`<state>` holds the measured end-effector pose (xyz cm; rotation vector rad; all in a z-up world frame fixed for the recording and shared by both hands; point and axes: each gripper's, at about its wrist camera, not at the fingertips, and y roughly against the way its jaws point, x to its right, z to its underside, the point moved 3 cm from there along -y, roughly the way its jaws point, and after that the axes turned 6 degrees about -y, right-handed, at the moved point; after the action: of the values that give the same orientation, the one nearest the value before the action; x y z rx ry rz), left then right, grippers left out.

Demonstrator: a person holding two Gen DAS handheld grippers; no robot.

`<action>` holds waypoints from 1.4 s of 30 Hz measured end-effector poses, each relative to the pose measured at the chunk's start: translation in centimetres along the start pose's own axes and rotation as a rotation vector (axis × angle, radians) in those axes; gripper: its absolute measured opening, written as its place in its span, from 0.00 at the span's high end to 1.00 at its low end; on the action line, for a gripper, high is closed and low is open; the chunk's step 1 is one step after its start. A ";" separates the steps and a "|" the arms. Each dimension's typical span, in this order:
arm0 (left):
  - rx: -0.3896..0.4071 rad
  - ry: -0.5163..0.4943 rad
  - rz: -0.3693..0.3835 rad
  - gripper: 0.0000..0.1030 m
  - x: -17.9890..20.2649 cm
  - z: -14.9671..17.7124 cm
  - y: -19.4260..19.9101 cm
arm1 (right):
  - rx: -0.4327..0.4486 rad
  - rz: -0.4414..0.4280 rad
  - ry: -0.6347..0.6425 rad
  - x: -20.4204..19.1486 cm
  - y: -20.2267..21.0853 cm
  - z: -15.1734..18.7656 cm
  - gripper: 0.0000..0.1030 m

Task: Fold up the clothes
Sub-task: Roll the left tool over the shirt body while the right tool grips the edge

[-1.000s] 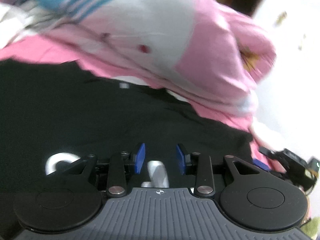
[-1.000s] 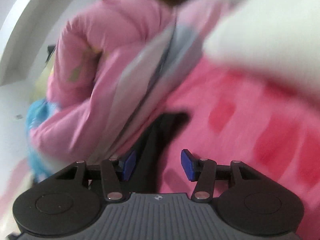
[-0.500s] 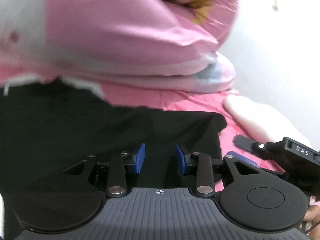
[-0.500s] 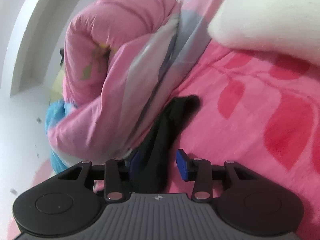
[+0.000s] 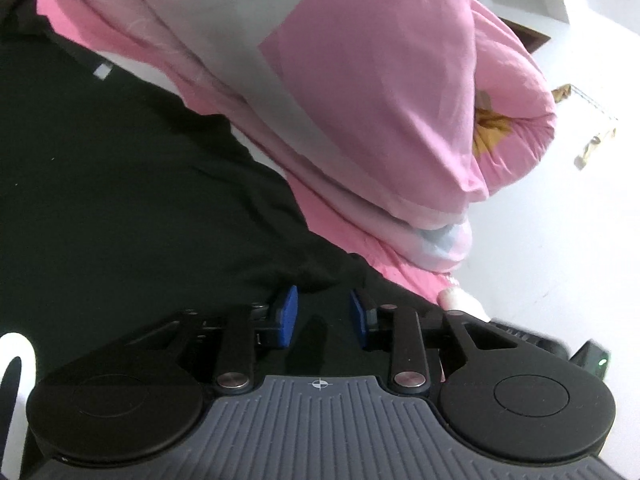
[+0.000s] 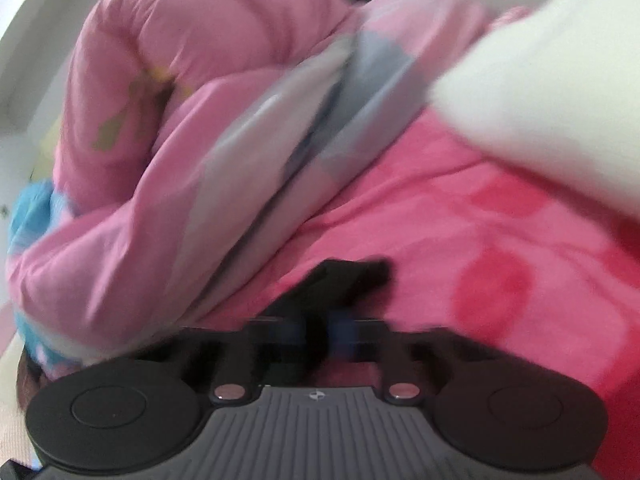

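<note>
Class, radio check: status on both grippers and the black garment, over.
Right gripper just closed on black garment corner. Left gripper narrowing, pads apart over the cloth. Pink quilt bunched alongside.

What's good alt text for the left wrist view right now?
The left tool, blue pads apart, sits low over a black garment spread on a pink bedsheet; whether the pads touch the cloth is unclear. A rolled pink-and-white quilt lies behind the garment, with a white wall to the right.

Black garment (image 5: 120,200), pink-and-grey quilt (image 5: 380,92), pink sheet (image 6: 460,248) with red blotches.
</note>
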<state>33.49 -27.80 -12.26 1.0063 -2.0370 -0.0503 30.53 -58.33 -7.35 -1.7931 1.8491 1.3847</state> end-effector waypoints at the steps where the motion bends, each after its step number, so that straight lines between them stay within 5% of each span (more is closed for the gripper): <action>1: 0.005 0.013 -0.001 0.72 -0.1 0.0 0.0 | -0.006 -0.024 0.045 -1.5 0.2 0.2 0.95; 6: 0.056 0.169 0.025 0.79 -2.4 -0.6 1.0 | -0.114 -0.224 0.529 -12.7 2.8 5.7 0.88; 9: 0.059 0.198 0.038 0.80 -2.8 -0.8 1.0 | -0.142 -0.307 0.719 -15.1 5.5 9.0 0.38; 10: 0.060 0.207 0.043 0.80 -2.9 -0.8 1.0 | -0.130 -0.325 0.736 -15.0 6.5 9.2 0.34; 14: 0.063 0.231 0.055 0.80 -3.2 -0.9 1.1 | -0.102 -0.360 0.634 -12.8 8.8 7.9 0.34; 22: 0.069 0.248 0.067 0.80 -3.2 -1.0 1.1 | -0.211 -0.132 0.321 -5.7 3.7 5.4 0.46; 24: 0.069 0.252 0.070 0.80 -3.3 -1.0 1.1 | -0.228 -0.118 0.360 -5.5 2.8 6.0 0.47; 28: 0.069 0.259 0.076 0.80 -3.3 -1.1 1.0 | -0.294 -0.134 0.494 -6.5 2.1 8.0 0.71; 36: 0.070 0.273 0.088 0.80 -3.4 -1.2 1.0 | -0.483 -0.200 0.932 -8.7 7.0 13.7 0.73; 39: 0.070 0.279 0.091 0.80 -3.4 -1.3 1.0 | -0.453 -0.208 0.975 -9.3 8.6 13.5 0.73; 42: 0.071 0.283 0.095 0.80 -3.5 -1.3 1.0 | -0.323 -0.163 0.872 -9.5 7.5 10.8 0.61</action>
<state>34.89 -24.39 -13.34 0.9029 -1.8333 0.2050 21.47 -45.57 -2.94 -2.9774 1.7883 0.9320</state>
